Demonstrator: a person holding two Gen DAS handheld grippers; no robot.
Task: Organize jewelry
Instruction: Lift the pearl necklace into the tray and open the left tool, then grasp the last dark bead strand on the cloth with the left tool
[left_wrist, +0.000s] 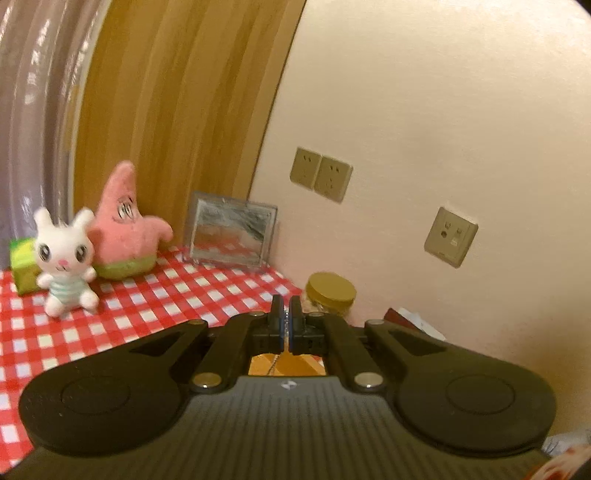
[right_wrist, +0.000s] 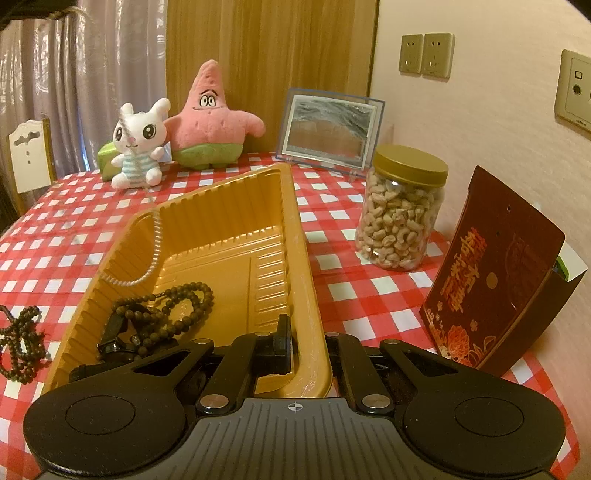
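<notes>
The left gripper (left_wrist: 286, 310) is closed on a thin silver chain (right_wrist: 157, 236), which hangs down into the gold tray (right_wrist: 236, 206) beside the dark bead necklace (right_wrist: 173, 306) already lying there. The right gripper (right_wrist: 308, 350) is clamped on the tray's near rim and steadies it. I judge the step is laying the chain in; next the left hand should lower and open, and another bead string (right_wrist: 20, 343) waits on the tablecloth (right_wrist: 351, 295).
</notes>
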